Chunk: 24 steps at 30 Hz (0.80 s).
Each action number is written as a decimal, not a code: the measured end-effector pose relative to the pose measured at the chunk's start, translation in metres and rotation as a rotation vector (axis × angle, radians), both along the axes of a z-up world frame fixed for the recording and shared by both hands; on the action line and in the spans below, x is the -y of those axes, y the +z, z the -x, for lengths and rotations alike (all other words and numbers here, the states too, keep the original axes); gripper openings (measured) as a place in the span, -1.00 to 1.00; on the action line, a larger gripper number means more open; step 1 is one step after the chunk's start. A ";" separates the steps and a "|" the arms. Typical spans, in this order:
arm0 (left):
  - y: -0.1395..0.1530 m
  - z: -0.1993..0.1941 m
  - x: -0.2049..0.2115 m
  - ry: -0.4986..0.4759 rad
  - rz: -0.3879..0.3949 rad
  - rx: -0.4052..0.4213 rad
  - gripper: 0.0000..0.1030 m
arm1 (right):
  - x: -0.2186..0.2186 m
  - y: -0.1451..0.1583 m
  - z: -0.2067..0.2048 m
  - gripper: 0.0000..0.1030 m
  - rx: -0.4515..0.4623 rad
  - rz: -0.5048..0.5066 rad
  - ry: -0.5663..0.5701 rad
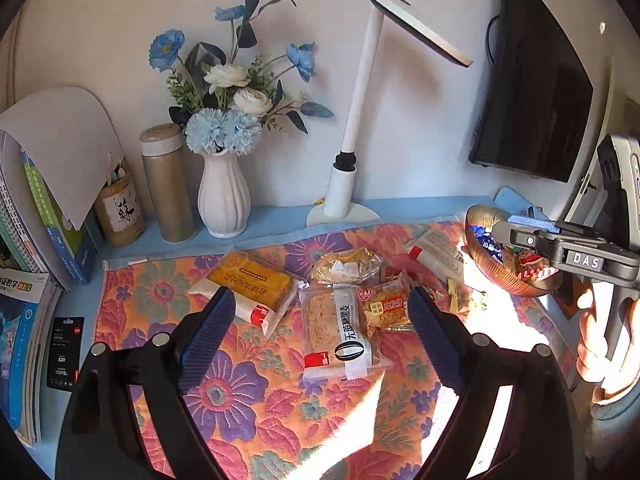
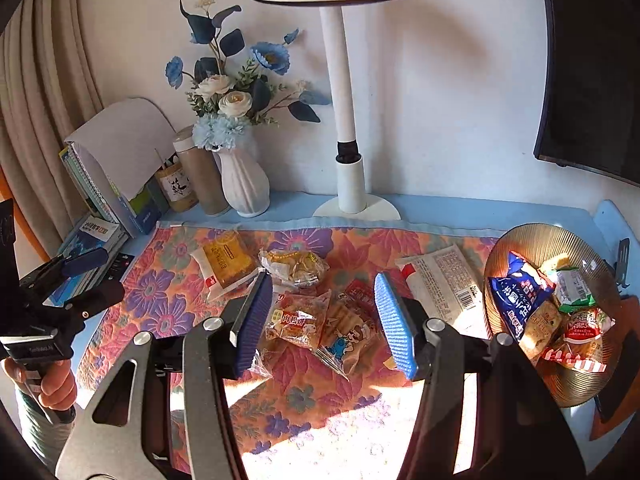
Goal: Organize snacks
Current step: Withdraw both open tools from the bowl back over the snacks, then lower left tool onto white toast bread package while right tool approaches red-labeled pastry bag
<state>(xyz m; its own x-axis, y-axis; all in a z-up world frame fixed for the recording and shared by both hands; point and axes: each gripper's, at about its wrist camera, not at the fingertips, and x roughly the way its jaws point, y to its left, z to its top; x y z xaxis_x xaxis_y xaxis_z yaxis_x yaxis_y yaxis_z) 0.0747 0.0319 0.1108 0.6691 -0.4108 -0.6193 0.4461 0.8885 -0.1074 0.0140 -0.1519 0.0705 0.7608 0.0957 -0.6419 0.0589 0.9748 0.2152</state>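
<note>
Snacks lie in two groups: several wrapped packets are loose on the floral cloth in the middle of the desk, and a handful already sit in the ribbed amber bowl at the right edge, which looks to be the collecting place. By that reckoning the job is partly done, with the loose ones yet to go over.

The left gripper hangs over the near side of the pile with its fingers spread wide and nothing between them. The long bread slice packet and the small orange biscuit packet lie on the cloth below the gap, so I'd guess one of these is its target. The jaws seem set wide because the packets lie flat and broad.

The right gripper is held lower over the cartoon-printed packet and a red-labelled one beside it, fingers only partly apart and gripping nothing I can see; the packets rest on the cloth beneath.

Farther back lie the yellow cake packet and a round pastry, and a white flat packet sits just left of the bowl. The vase, flask and lamp stand along the far wall, well clear of the work.
</note>
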 end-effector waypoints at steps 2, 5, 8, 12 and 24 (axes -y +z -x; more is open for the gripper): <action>-0.027 -0.009 0.011 -0.008 -0.034 -0.046 0.69 | -0.001 -0.018 -0.016 0.08 -0.048 -0.026 0.014; -0.070 -0.029 0.028 -0.024 -0.068 -0.146 0.68 | 0.000 -0.046 -0.039 0.08 -0.115 -0.058 0.023; -0.102 -0.044 0.044 -0.044 -0.084 -0.212 0.68 | 0.000 -0.068 -0.059 0.08 -0.163 -0.077 0.034; -0.126 -0.060 0.058 -0.057 -0.089 -0.260 0.68 | 0.000 -0.082 -0.081 0.08 -0.187 -0.080 0.050; -0.148 -0.068 0.074 -0.061 -0.110 -0.270 0.49 | -0.013 -0.106 -0.098 -0.22 -0.221 -0.084 0.098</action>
<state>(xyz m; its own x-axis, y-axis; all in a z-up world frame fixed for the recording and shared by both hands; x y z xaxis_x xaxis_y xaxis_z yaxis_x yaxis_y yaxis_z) 0.1427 -0.0426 -0.0371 0.4502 -0.3658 -0.8146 0.4678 0.8737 -0.1337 0.1116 -0.1384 -0.0351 0.5877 0.2221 -0.7780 0.0198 0.9573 0.2883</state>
